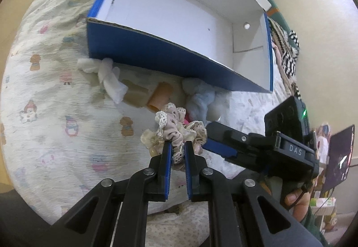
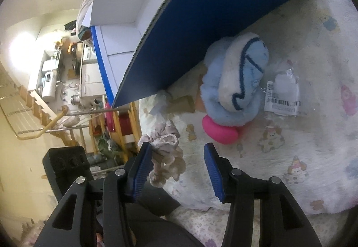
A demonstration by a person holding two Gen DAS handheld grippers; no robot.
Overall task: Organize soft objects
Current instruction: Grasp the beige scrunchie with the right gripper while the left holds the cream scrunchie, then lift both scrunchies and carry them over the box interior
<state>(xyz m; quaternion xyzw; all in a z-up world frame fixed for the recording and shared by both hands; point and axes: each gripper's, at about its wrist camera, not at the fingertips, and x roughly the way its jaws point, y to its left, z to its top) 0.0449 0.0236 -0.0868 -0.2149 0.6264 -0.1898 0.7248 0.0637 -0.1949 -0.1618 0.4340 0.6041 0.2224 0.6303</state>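
A beige lace-trimmed scrunchie [image 1: 176, 132] is pinched between the blue pads of my left gripper [image 1: 177, 146], just above the printed bedsheet [image 1: 56, 90]. My right gripper [image 1: 207, 137] reaches in from the right, its tips beside the scrunchie. In the right wrist view the right gripper [image 2: 176, 148] is open, and the scrunchie [image 2: 165, 153] hangs against its left finger [image 2: 143, 157] without being pressed. A light blue plush [image 2: 235, 81] lies on a pink round thing [image 2: 219, 130] by the blue box [image 1: 156, 54], whose white inside holds nothing.
By the box's near wall lie a white crumpled cloth [image 1: 107, 76] and a tan roll [image 1: 161, 97]. A clear packet with a barcode label [image 2: 284, 94] sits right of the plush. Striped fabric [image 1: 288, 54] lies beyond the box. The bed's edge drops off on the left [image 2: 138, 126].
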